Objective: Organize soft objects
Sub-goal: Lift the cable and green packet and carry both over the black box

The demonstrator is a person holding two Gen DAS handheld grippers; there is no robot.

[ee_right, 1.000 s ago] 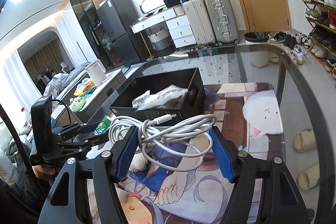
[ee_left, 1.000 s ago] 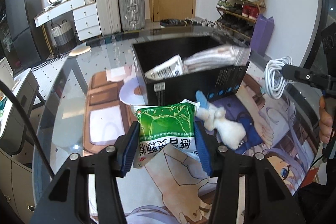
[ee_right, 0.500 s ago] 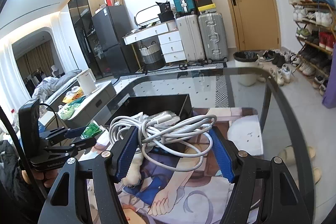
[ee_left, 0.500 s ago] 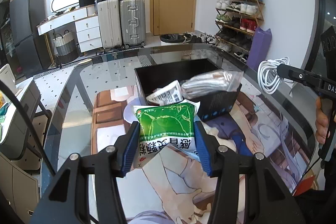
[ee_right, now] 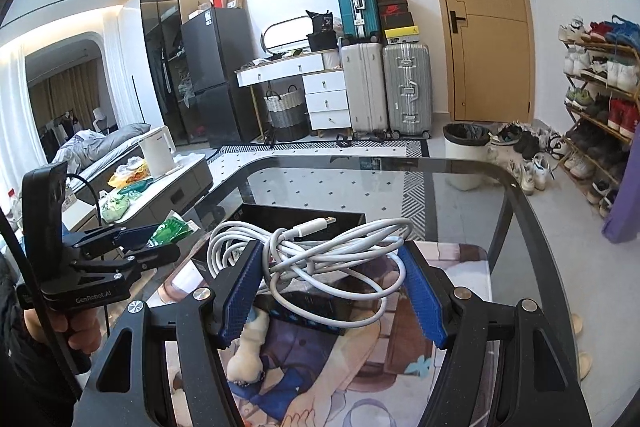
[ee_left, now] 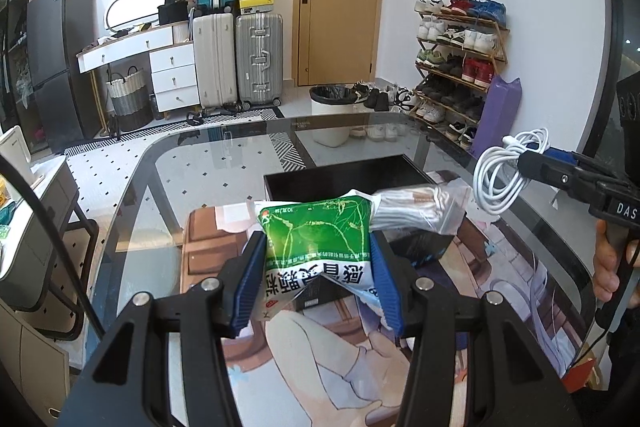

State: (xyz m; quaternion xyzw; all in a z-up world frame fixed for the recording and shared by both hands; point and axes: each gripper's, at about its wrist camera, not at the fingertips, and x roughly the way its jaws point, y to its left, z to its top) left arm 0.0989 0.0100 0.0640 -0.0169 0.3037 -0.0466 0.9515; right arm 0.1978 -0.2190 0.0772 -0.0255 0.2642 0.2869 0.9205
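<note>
My left gripper (ee_left: 316, 279) is shut on a green and white soft packet (ee_left: 316, 239) and holds it high above the table, in front of the black box (ee_left: 344, 179). My right gripper (ee_right: 332, 283) is shut on a coiled white cable (ee_right: 320, 247), also held high over the box (ee_right: 304, 219). The cable also shows at the right of the left wrist view (ee_left: 504, 171). A silvery plastic bag (ee_left: 416, 211) lies in the box. A white plush toy (ee_right: 248, 347) lies on the printed mat below my right gripper.
The glass table (ee_left: 208, 155) carries an anime-print mat (ee_left: 320, 347). Its rounded far edge (ee_right: 380, 163) is near the box. Beyond it are suitcases (ee_left: 236, 63), a bin (ee_left: 332, 115), a shoe rack (ee_left: 456, 67) and a side cabinet (ee_right: 160, 187).
Both grippers have risen with their loads. The box and mat now sit lower and look smaller in both views. The plush toy has left the left wrist view.
</note>
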